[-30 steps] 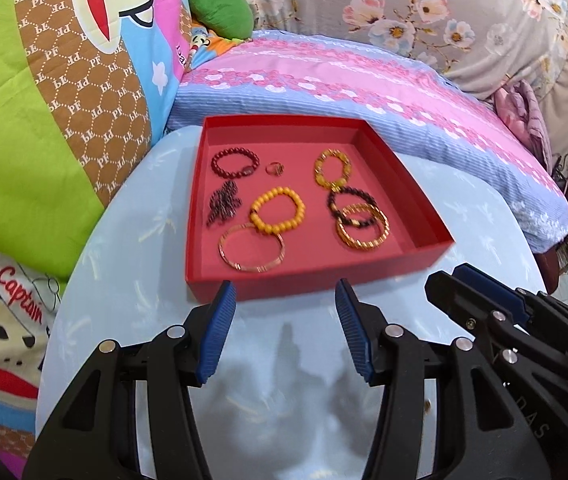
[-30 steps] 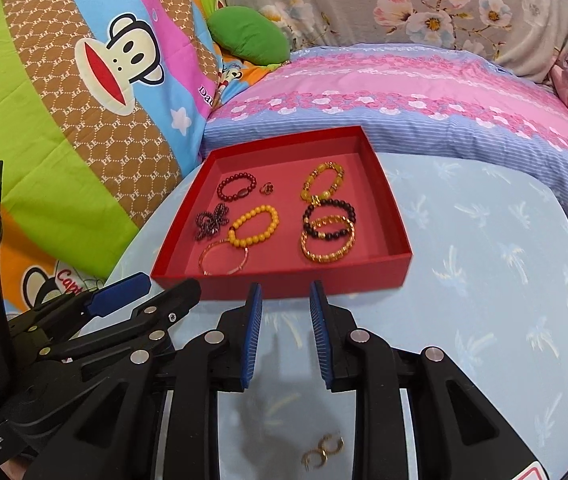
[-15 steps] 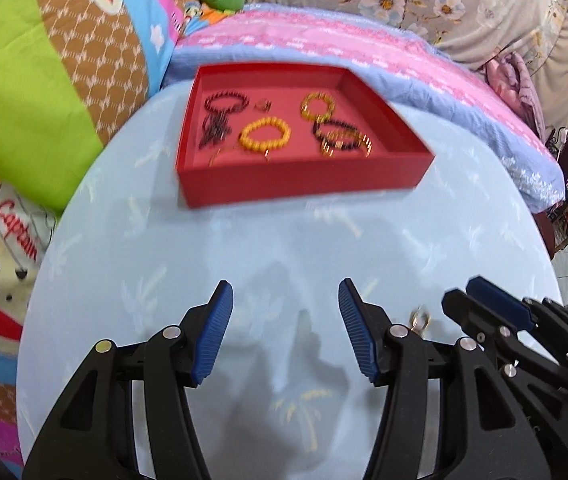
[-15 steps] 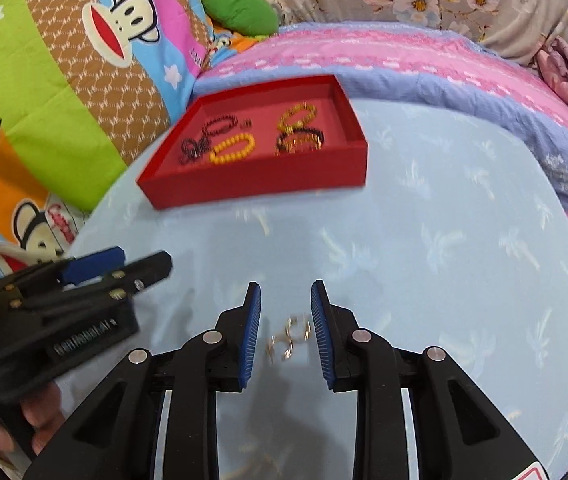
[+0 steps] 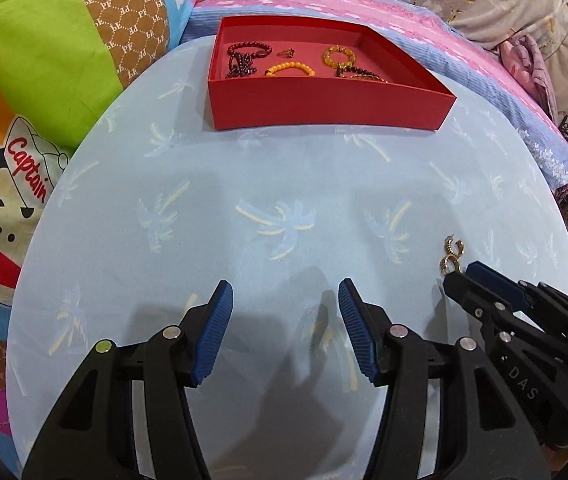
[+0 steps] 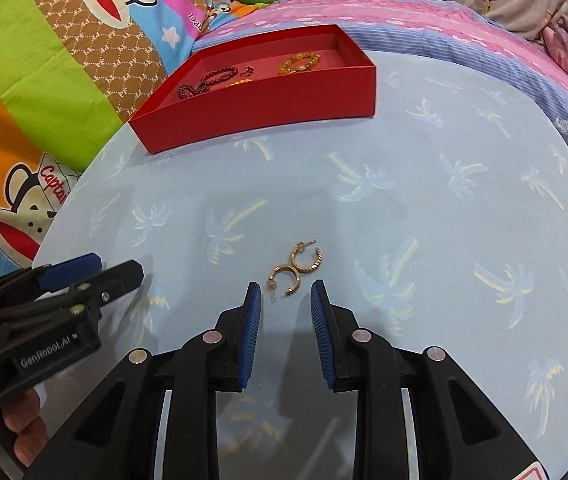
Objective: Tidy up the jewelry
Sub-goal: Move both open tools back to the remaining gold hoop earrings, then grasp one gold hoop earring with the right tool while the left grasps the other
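Earrings (image 6: 295,267) are lying on the worktop (image 6: 424,208) just ahead of the right hand-held gripper (image 6: 286,300), released; the left hand-held gripper (image 5: 286,312) is gaping empty.

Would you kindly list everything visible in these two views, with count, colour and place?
earrings: two, gold hoops, touching, on the tablecloth just ahead of the right gripper.
red box: one, open, far side of the table.
bracelets: several beaded, dark red, yellow, amber, inside the box; exact count hidden by the wall.
ring: one, small, inside the box.
tablecloth: one, light blue with palm print.
bedding: colourful cartoon and floral, behind the table.
left gripper: fingers apart, empty.
right gripper: fingers apart, empty.
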The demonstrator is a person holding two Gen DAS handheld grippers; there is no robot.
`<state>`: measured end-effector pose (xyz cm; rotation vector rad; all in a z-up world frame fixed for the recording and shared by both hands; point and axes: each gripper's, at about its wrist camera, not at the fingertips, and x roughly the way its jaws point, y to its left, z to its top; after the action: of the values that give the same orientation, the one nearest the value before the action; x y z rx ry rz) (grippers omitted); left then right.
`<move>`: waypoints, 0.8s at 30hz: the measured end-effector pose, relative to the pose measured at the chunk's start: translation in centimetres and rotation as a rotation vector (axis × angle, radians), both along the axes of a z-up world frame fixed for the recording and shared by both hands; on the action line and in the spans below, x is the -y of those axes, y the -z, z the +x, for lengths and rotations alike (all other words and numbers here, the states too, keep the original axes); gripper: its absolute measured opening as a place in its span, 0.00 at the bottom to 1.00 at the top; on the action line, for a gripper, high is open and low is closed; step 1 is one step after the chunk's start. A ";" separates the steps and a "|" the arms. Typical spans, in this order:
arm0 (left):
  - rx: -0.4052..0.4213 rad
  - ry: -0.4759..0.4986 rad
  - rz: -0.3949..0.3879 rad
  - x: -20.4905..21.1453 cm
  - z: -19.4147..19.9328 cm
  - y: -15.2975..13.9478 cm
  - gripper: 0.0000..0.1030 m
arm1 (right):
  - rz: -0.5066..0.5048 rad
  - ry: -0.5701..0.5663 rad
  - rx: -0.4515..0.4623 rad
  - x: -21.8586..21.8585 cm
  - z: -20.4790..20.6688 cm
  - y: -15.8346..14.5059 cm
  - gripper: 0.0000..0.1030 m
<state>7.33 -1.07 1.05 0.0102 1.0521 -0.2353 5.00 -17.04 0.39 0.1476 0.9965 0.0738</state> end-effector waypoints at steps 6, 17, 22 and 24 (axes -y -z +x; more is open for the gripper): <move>0.001 -0.004 0.001 -0.1 0.2 -0.1 0.51 | -0.036 -0.004 0.020 -1.0 0.6 0.2 0.22; 0.002 0.054 -0.017 2.5 0.4 -0.6 0.52 | 0.010 0.072 0.017 2.2 -0.9 -0.7 0.15; 0.022 0.128 -0.032 5.9 0.1 -1.3 0.57 | 0.016 0.129 0.024 4.4 -1.1 -1.7 0.15; 0.025 0.154 -0.037 7.0 0.0 -1.4 0.57 | 0.006 0.150 0.031 5.2 -1.1 -2.0 0.15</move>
<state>7.36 -8.12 2.41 0.0609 1.0224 -0.3933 3.89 -22.20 2.39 0.2252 0.9520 -0.0578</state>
